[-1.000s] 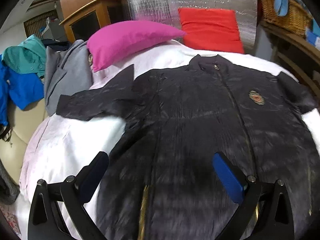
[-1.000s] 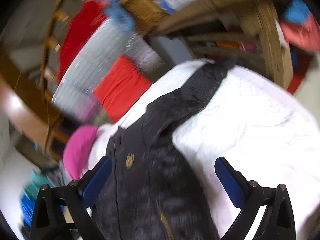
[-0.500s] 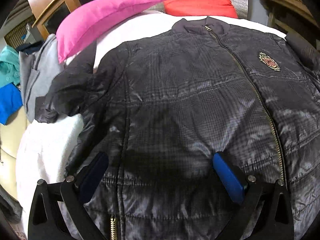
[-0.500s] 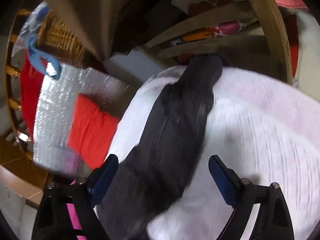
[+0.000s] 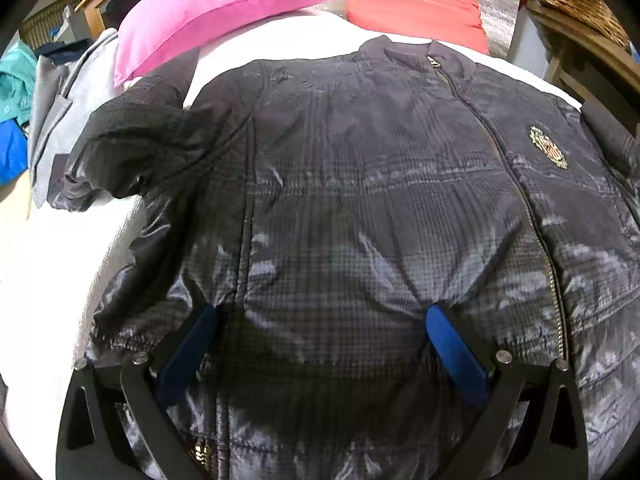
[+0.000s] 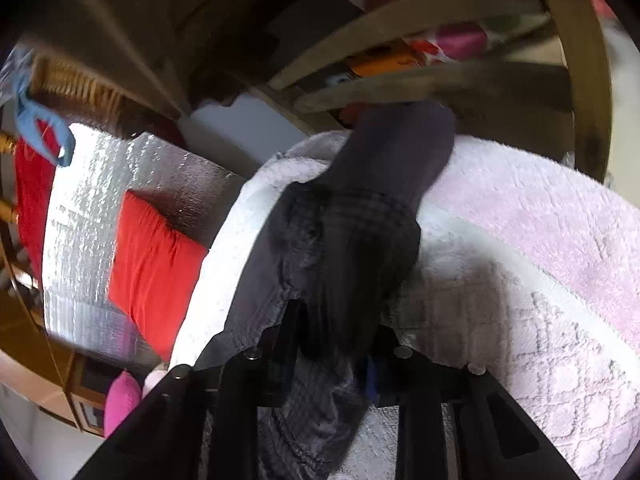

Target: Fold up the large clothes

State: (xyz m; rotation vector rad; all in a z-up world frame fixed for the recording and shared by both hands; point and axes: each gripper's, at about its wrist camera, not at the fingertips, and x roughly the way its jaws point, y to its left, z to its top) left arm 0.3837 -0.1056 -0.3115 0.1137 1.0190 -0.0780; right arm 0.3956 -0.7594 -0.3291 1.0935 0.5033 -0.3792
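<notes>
Now right gripper pinches sleeve — closing.

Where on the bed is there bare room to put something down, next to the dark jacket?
Bare white bedcover lies on the left, below the crumpled sleeve. In the right wrist view, pink-white cover is free on the right of the other sleeve. The head end is crowded: pink pillow, red pillow, grey garment.
</notes>
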